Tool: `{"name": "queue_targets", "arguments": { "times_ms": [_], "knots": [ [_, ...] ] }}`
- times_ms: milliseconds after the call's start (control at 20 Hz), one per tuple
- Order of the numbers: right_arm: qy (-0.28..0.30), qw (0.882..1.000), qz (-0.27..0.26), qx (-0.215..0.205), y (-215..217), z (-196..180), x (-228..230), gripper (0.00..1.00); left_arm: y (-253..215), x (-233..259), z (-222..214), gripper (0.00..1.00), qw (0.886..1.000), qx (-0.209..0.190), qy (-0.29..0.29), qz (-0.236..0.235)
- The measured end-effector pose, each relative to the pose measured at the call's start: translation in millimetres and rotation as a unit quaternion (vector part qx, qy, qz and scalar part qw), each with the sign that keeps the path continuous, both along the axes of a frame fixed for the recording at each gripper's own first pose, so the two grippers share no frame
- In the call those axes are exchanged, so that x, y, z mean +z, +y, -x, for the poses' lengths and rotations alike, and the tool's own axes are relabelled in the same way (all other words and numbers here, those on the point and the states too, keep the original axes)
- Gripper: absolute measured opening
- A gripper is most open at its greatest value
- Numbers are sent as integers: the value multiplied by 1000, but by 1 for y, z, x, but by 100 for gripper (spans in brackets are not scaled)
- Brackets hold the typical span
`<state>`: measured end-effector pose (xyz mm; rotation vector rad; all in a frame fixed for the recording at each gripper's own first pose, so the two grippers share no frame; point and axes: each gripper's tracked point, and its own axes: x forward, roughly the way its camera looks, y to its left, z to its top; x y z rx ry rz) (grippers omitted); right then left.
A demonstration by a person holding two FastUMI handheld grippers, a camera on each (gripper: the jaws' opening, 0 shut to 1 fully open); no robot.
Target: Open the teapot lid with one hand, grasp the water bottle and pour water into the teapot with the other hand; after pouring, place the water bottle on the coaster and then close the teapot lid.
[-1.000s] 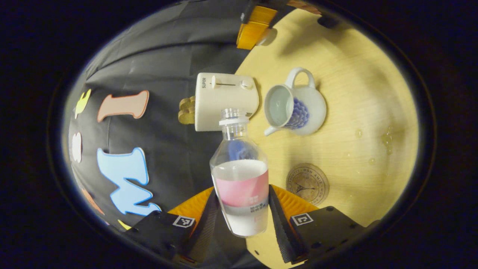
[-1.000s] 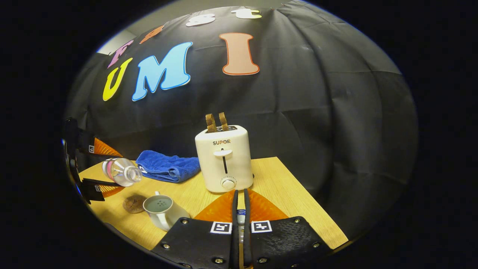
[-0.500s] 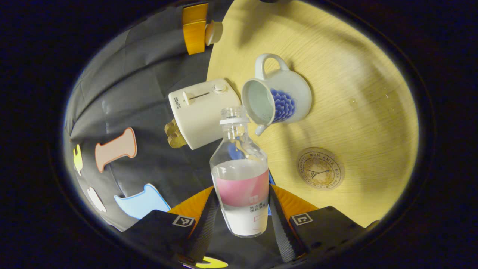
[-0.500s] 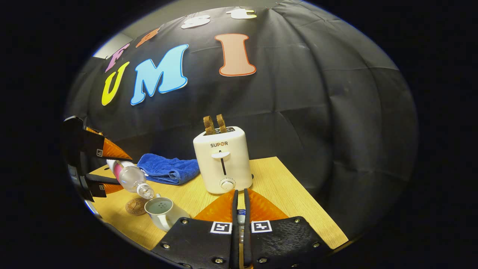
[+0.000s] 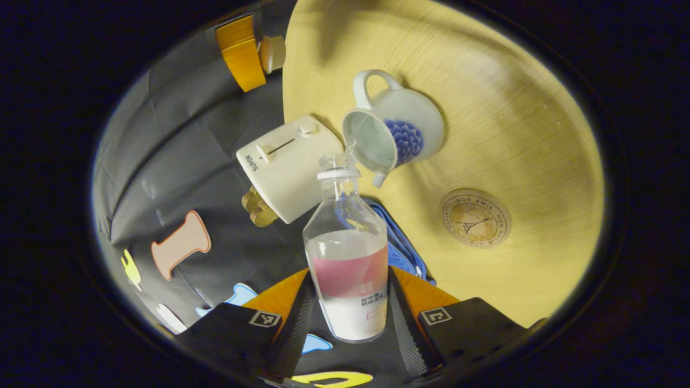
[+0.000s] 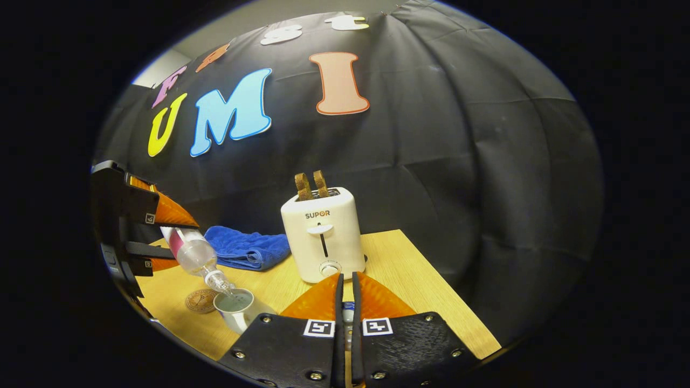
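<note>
the bottle point(image 5: 346, 253) is clamped between the left gripper point(image 5: 347, 318) fingers and tipped, mouth over the open teapot point(image 5: 391, 132) on the table point(image 5: 528, 134), beside the coaster point(image 5: 475, 217). the right gripper point(image 6: 345, 302) is pressed nearly closed; what is pinched there, likely the lid, is mostly hidden.

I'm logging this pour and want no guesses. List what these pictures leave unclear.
- Lid: right gripper view, a sliver between the nearly closed fingers, which hide the rest.
- Teapot: right gripper view, its lower body is behind the right gripper.
- Water level in the teapot: left gripper view, the inside is too dim to judge.
- Towel: left gripper view, mostly behind the bottle and the left gripper.
</note>
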<state>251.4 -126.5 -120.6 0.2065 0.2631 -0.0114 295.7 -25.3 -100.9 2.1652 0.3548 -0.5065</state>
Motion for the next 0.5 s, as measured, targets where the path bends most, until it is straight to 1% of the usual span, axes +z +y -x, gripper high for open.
{"name": "queue_targets", "arguments": {
  "times_ms": [150,300,500],
  "knots": [
    [-2,1000,-2,1,0,0,3,5,-2,2,-1,86,1000,-6,-7,-22],
    [-4,1000,-3,2,1,2,3,5,-5,8,-3,86,998,-22,-18,-54],
    [-6,1000,-4,3,1,2,5,5,-7,10,-1,86,997,-23,-17,-77]
  ]
}}
